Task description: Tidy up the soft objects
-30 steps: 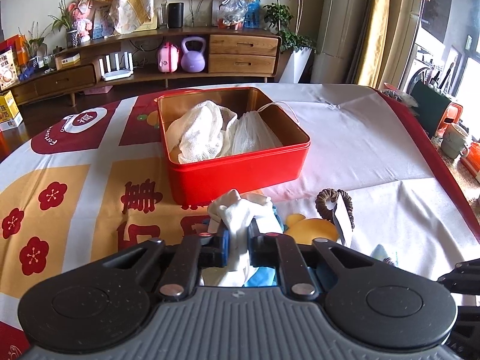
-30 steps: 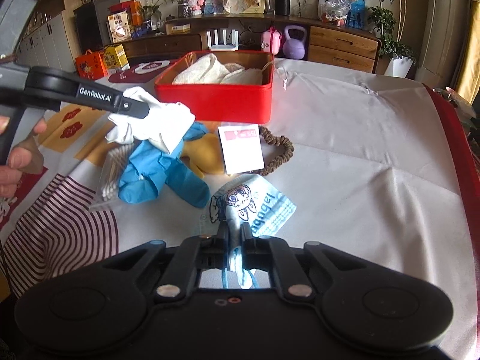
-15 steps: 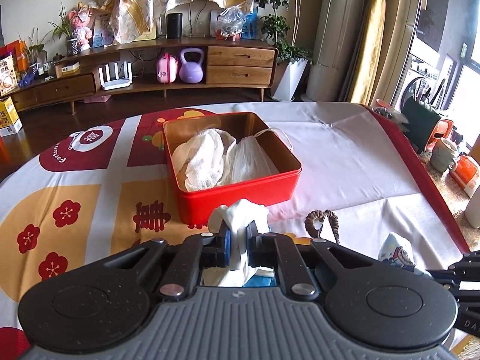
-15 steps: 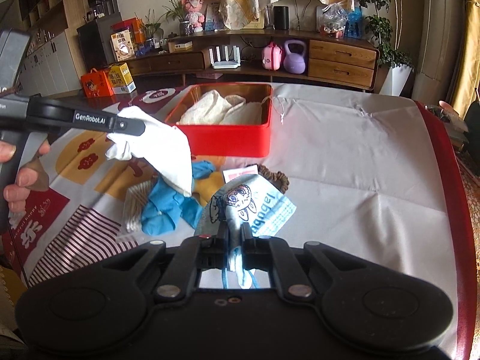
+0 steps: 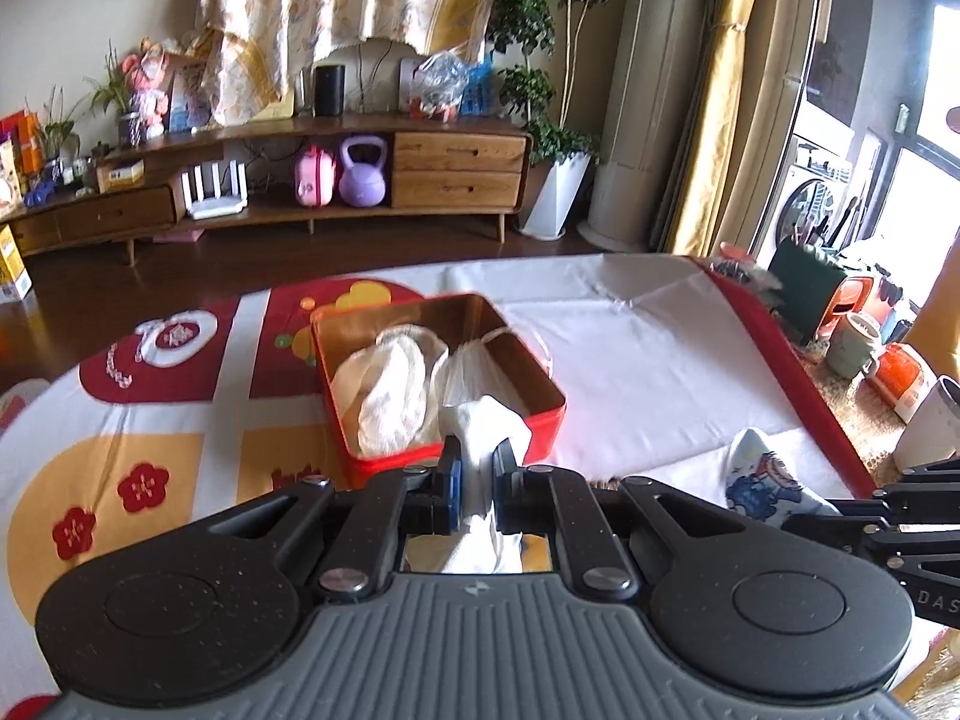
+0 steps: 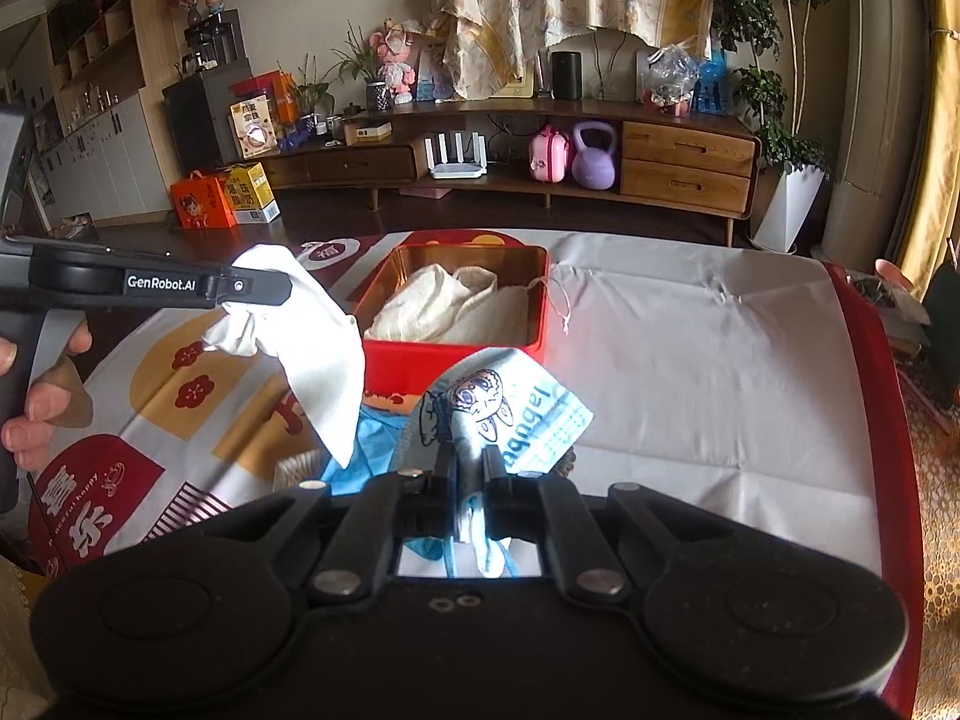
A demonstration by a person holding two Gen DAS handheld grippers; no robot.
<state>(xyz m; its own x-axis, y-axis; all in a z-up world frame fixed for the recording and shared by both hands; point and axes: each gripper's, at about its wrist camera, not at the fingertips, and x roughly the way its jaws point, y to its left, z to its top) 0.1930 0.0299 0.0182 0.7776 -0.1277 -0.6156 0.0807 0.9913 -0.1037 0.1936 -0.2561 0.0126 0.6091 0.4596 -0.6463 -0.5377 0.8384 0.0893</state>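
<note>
Currently: left gripper (image 5: 477, 471) clamps white cloth (image 6: 312, 354), right gripper (image 6: 471, 483) pinches printed mask (image 6: 510, 414); both held above table, near red tin (image 6: 456, 354) front edge. Tip: carry past rim, lower inside w/ other cloths, then release.

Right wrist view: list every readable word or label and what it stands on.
"GenRobot.AI": side of the left claw.
"labubu", seen mirrored: printed face mask in the right claw.
"happy": red patch of the tablecloth, beside large Chinese characters.
Box print on the floor: too small.
</note>
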